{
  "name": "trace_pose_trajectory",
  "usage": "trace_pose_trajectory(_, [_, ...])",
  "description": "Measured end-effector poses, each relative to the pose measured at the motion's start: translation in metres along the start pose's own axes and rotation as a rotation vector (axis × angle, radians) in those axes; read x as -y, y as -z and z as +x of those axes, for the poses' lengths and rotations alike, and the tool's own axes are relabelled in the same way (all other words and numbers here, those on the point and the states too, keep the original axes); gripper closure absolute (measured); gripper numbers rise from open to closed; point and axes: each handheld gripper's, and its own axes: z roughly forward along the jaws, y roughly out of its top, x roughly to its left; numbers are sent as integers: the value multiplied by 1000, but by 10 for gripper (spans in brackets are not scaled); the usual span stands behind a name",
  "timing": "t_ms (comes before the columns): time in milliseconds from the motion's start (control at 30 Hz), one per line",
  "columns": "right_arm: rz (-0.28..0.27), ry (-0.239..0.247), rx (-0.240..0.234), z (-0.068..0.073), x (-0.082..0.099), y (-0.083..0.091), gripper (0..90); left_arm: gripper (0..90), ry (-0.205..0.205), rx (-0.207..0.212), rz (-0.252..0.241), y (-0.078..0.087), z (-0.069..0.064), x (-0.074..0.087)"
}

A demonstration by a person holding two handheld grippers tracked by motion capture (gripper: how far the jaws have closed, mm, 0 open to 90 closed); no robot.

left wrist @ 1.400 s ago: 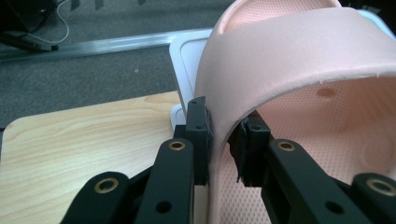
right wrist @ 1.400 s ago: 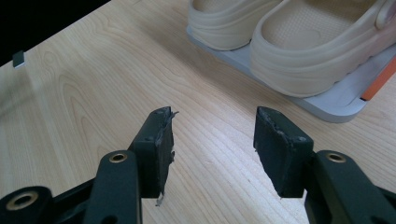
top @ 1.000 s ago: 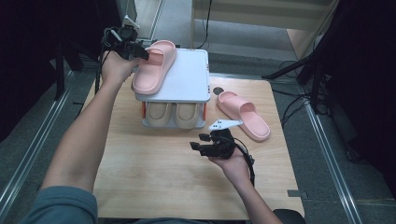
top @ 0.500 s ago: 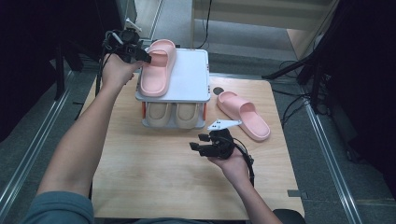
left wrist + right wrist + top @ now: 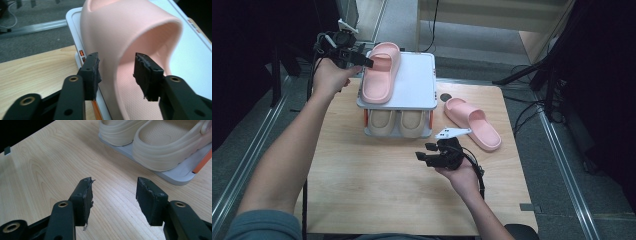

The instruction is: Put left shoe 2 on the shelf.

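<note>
A pink slipper (image 5: 379,75) lies on the left part of the white rack's top shelf (image 5: 417,82). My left gripper (image 5: 362,60) is at its far left side. In the left gripper view the slipper's strap (image 5: 130,30) stands between the jaws of the left gripper (image 5: 116,67), which have just been opening and stand apart, no longer pressing it. A second pink slipper (image 5: 472,122) lies on the table to the right of the rack. My right gripper (image 5: 424,152) hovers open and empty over the wood in front of the rack, also seen as the right gripper (image 5: 113,191).
A pair of beige clogs (image 5: 399,121) sits on the rack's lower shelf (image 5: 175,176), close ahead of the right gripper. The wooden table (image 5: 362,185) has free room at front and left. Dark floor, rails and cables surround it.
The left gripper brought the pink slipper down flat onto the rack's top shelf and its jaws have spread wider around the strap. The right gripper has stayed put.
</note>
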Motion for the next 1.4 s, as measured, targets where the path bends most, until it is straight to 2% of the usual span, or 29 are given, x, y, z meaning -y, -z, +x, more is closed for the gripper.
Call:
trace_pose_trajectory(100, [-3, -1, 5, -1, 0, 1, 474, 504, 0, 28, -13, 9, 2, 5])
trace_pose_trajectory(267, [-12, -12, 11, -6, -1, 3, 475, 482, -13, 46, -30, 23, 7, 18])
trace_pose_trajectory(433, [-21, -25, 20, -10, -1, 6, 475, 468, -21, 46, -30, 30, 13, 35])
trace_pose_trajectory(600, [-28, -34, 35, -15, -2, 11, 475, 451, -25, 81, -43, 35, 13, 58])
trace_pose_trajectory(867, [-51, -56, 64, -28, -3, 21, 476, 438, -55, 87, -43, 41, 9, 96])
trace_pose_trajectory(967, [-54, -59, 78, -32, -3, 24, 477, 433, -46, 94, -53, 41, 10, 111])
trace_pose_trajectory(1200, [-67, -68, 109, -48, -3, 32, 495, 420, -28, 98, -44, 34, 16, 145])
trace_pose_trajectory(1400, [-76, -116, 145, -69, -2, 40, 516, 404, -26, 108, -53, 29, 18, 167])
